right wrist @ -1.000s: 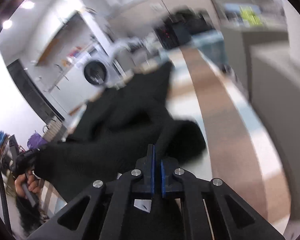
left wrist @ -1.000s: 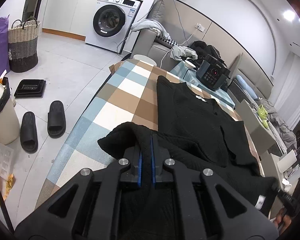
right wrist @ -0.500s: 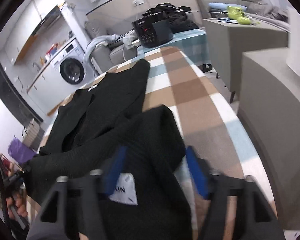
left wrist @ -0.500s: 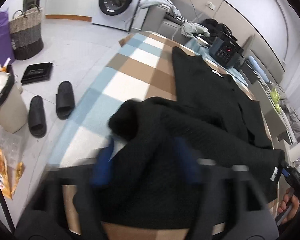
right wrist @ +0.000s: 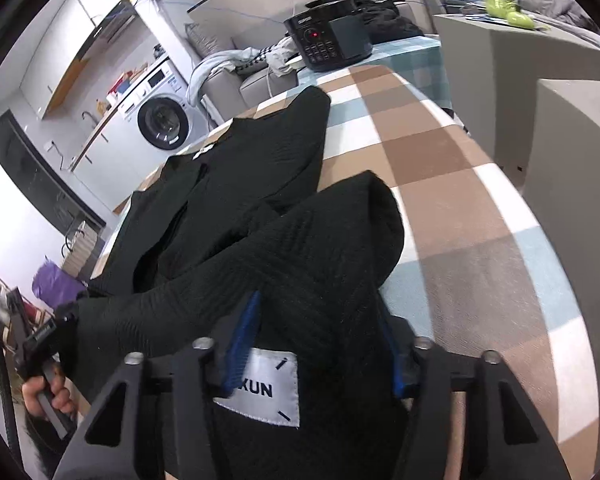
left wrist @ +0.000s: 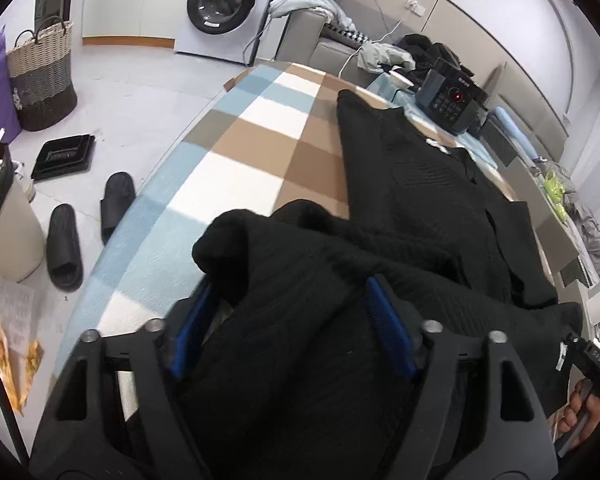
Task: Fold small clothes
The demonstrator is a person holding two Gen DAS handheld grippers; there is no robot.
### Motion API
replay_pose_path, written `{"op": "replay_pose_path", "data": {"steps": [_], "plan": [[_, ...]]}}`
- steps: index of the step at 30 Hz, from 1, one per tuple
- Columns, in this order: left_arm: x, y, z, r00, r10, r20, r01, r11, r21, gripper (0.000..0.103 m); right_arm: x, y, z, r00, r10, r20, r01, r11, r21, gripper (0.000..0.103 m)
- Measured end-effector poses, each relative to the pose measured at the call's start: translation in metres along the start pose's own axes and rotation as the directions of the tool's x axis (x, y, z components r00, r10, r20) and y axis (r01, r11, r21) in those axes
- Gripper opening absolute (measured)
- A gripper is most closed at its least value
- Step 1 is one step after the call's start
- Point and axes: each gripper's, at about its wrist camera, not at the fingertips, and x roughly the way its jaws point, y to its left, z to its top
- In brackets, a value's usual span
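A black knit garment (left wrist: 412, 184) lies along the checked table (left wrist: 252, 148), its near end folded over and bunched. My left gripper (left wrist: 290, 320) is open, its blue-padded jaws wide apart on either side of the bunched near corner of the cloth. My right gripper (right wrist: 320, 340) is open too, jaws apart around the other near corner (right wrist: 320, 248), where a white label (right wrist: 264, 388) faces up. The cloth drapes loosely over both grippers' bases. The garment also shows in the right wrist view (right wrist: 260, 156).
A black appliance (left wrist: 448, 100) stands at the table's far end. Slippers (left wrist: 84, 224), a bin (left wrist: 4, 224) and a woven basket (left wrist: 40, 76) are on the floor to the left. A grey cabinet (right wrist: 572, 152) stands close on the right.
Both grippers were shut on the garment's corners a second ago. Both have opened and let go, and the folded near end now rests loosely on the table.
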Motion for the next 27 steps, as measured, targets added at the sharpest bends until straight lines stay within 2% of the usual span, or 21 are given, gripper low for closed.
{"op": "replay_pose_path", "data": {"steps": [2,3,5,13,22,24,26,27], "plan": [[0.004,-0.006,0.001,0.999,-0.032,-0.005,0.033,0.999,0.016,0.022,0.003,0.002,0.002,1.0,0.007,0.003,-0.007,1.0,-0.016,0.033],[0.006,-0.009,0.001,0.999,-0.044,-0.008,0.044,0.999,0.022,0.018,0.004,0.003,0.002,1.0,0.01,-0.003,-0.01,1.0,-0.018,0.031],[0.006,-0.017,0.0,1.0,-0.022,0.0,0.022,0.998,0.057,0.014,0.005,0.004,0.003,1.0,0.001,-0.015,-0.001,1.0,-0.029,0.025],[-0.013,-0.02,-0.021,0.999,-0.034,-0.026,0.036,0.996,0.081,0.011,-0.01,-0.002,-0.009,1.0,-0.015,-0.027,0.014,0.999,-0.036,0.021],[-0.062,-0.02,-0.067,0.998,-0.042,-0.037,0.045,0.994,0.104,0.011,-0.053,-0.015,-0.043,0.999,-0.029,-0.036,0.029,0.999,-0.017,0.021],[-0.075,-0.02,-0.075,0.999,-0.043,-0.028,0.046,0.993,0.113,0.011,-0.056,-0.016,-0.046,0.998,-0.036,-0.048,0.036,0.999,-0.015,0.025],[-0.084,-0.019,-0.079,0.999,-0.029,-0.018,0.03,0.994,0.106,0.016,-0.06,-0.02,-0.047,0.999,-0.033,-0.039,0.034,0.999,0.027,0.041],[-0.086,-0.018,-0.08,0.999,-0.026,-0.021,0.028,0.995,0.094,0.018,-0.062,-0.021,-0.048,0.999,-0.028,-0.033,0.029,0.999,0.043,0.044]]}}
